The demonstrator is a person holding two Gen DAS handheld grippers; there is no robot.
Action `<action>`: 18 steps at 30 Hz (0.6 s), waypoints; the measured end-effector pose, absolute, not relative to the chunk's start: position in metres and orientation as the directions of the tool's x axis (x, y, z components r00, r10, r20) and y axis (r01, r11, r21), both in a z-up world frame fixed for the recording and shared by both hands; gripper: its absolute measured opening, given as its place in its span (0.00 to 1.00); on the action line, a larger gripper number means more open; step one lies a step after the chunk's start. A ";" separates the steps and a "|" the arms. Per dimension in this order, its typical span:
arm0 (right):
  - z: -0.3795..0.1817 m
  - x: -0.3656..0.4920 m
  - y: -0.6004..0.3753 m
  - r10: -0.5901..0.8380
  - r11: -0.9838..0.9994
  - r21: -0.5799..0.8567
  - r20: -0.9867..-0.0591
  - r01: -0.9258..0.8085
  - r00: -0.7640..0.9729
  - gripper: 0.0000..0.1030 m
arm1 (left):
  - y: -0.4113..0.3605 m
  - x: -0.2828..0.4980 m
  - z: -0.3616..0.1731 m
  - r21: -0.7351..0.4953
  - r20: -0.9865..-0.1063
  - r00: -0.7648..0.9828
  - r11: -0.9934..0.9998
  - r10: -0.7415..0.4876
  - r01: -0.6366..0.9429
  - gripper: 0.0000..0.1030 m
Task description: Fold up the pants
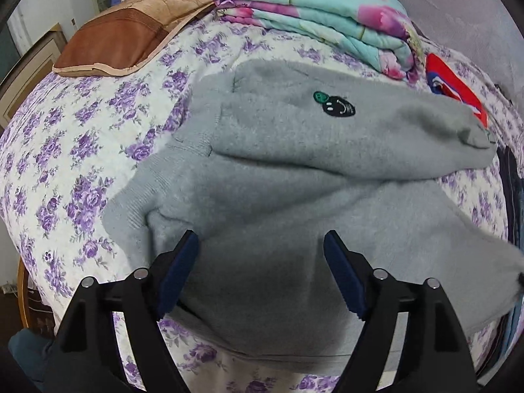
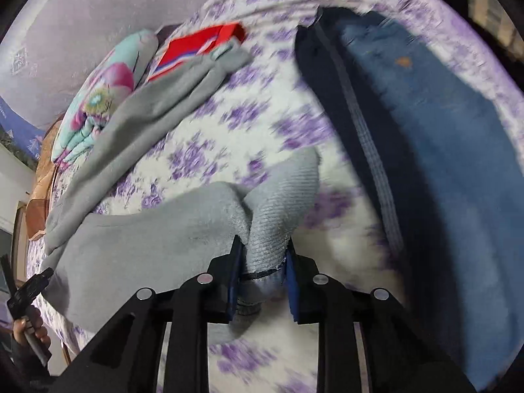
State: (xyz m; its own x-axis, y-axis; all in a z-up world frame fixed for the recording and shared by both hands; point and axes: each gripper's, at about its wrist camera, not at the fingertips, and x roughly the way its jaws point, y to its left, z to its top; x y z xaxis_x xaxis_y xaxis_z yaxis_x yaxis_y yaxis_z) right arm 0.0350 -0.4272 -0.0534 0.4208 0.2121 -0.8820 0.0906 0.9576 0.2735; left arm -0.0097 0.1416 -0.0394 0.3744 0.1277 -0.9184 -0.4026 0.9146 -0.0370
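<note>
Clearly the right gripper (image 2: 262, 255) is nearly closed, its blue pads pinching the ribbed cuff of the grey pants (image 2: 140, 229). The left gripper (image 1: 262, 271) stands wide apart just above the pants (image 1: 262, 196), its pads (image 1: 181, 271) gripping nothing; whether they touch the fabric is hard to tell. The pants lie crumpled on the floral bedspread (image 1: 65, 150), one leg doubled over. Jeans (image 2: 435, 163) beside them are blurred, and a red item (image 1: 455, 88) is partly hidden under the pants. A hand (image 2: 29, 330) shows at the right view's edge, cut off.
</note>
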 end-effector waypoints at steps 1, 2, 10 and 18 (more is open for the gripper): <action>-0.053 0.033 -0.435 0.203 0.962 0.257 -0.896 0.089 0.396 0.26 | 0.142 -0.011 -0.040 -0.043 -0.918 0.377 0.916 0.122 -0.399 0.74; -0.060 0.033 -0.439 0.182 0.970 0.227 -0.917 0.089 0.354 0.30 | 0.142 -0.012 -0.039 -0.052 -0.918 0.381 0.917 0.112 -0.396 0.74; -0.053 0.051 -0.412 -0.086 0.996 -0.072 -0.920 0.051 0.382 0.68 | 0.174 0.015 -0.001 0.010 -0.879 0.432 0.914 0.202 -0.406 0.86; -0.023 0.117 -0.331 -0.046 0.988 -0.123 -0.815 -0.095 0.578 0.90 | 0.212 0.095 -0.016 0.065 -0.918 0.349 0.941 0.186 -0.331 0.87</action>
